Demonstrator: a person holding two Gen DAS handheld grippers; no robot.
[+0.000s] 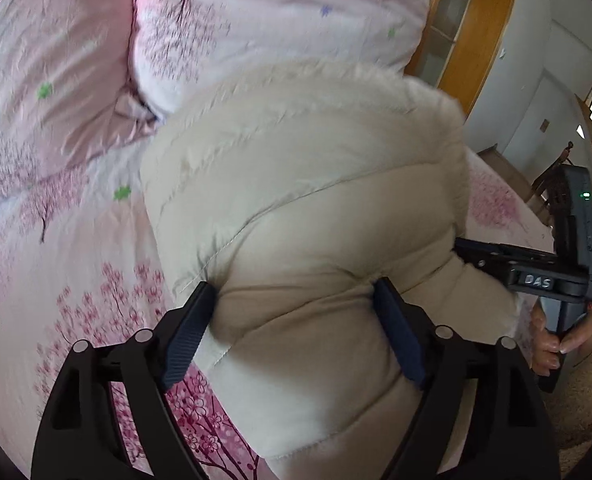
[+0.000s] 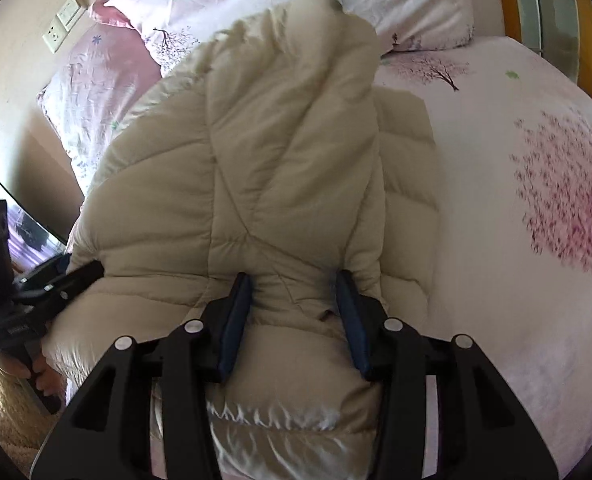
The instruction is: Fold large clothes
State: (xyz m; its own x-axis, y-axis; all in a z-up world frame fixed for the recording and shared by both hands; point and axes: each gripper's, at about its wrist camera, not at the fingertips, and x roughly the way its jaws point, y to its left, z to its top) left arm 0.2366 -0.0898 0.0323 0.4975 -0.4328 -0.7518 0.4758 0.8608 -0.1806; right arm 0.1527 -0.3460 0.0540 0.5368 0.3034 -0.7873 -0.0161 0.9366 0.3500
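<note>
Both the left gripper [image 1: 296, 300] and the right gripper [image 2: 293, 292] pinched the padded coat [image 2: 255, 160]. Carrying both toward 12 o'clock evenly over the bed [image 2: 496, 240] looked wisest

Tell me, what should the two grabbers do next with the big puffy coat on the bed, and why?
Probably carry the pinched fold a little further across and lay it down flat. Both the left gripper and the right gripper have puffy coat fabric bulging between their fingers, and the coat looks bunched up and humped on the flowery bedsheet, not yet a neat flat fold.
</note>
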